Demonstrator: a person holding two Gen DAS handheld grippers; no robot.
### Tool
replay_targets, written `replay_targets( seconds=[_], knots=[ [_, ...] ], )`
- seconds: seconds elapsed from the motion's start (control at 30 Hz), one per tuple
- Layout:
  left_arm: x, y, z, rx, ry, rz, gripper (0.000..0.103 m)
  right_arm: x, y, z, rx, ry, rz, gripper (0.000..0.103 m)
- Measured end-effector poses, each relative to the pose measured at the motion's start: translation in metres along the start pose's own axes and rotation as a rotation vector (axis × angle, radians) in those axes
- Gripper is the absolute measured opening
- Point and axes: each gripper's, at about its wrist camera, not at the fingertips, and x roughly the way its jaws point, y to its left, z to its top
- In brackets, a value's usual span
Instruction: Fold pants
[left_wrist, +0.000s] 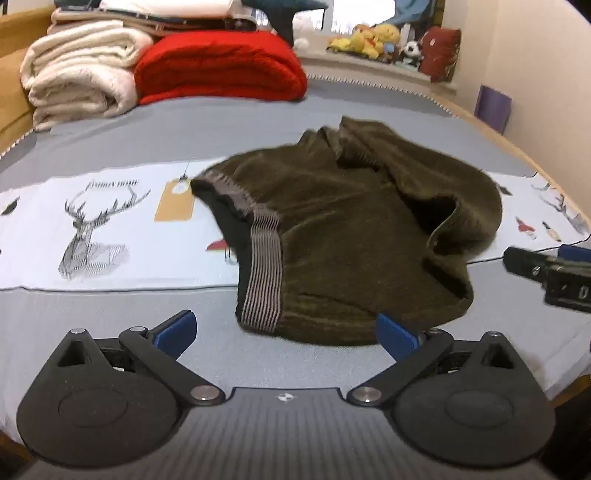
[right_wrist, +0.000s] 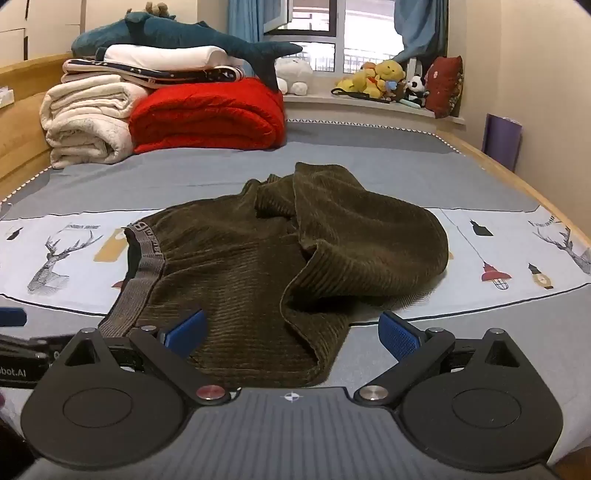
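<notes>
Dark olive corduroy pants (left_wrist: 343, 221) lie crumpled on the bed, their grey striped waistband (left_wrist: 264, 273) turned left and the legs bunched at the right. My left gripper (left_wrist: 286, 330) hovers open just before the pants' near edge, blue pads wide apart, nothing between them. In the right wrist view the pants (right_wrist: 266, 266) sit close ahead, and my right gripper (right_wrist: 291, 332) is open above the near hem with cloth below the gap but not pinched. The right gripper's body (left_wrist: 546, 269) shows at the right edge of the left wrist view.
A grey bedsheet with a white deer-print band (left_wrist: 92, 229) covers the bed. Folded cream blankets (right_wrist: 85, 118) and a red quilt (right_wrist: 207, 114) are stacked at the far left, with a plush shark on top. Soft toys (right_wrist: 384, 81) line the windowsill. A wooden bed edge (right_wrist: 517, 184) runs along the right.
</notes>
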Motion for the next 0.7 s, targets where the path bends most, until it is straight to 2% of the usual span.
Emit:
replay_targets(
  seconds=[0.1,0.17,0.27,0.7],
  knots=[
    [-0.006,0.010,-0.006,-0.031,0.014,-0.027,0.103,-0.003,0.000,-0.002,0.022,0.002,0.016,0.099],
    [-0.010,0.015,-0.005,-0.041,0.032,-0.008,0.103,-0.002,-0.005,-0.004,0.022,0.026,0.012,0.099],
    [0.012,0.009,0.005,-0.019,0.088,0.037,0.103,0.006,0.001,0.001,0.005,0.054,-0.005,0.099],
    [0.017,0.009,0.003,-0.043,0.103,0.029,0.103,0.002,0.003,0.000,-0.006,0.034,-0.002,0.099]
  ],
)
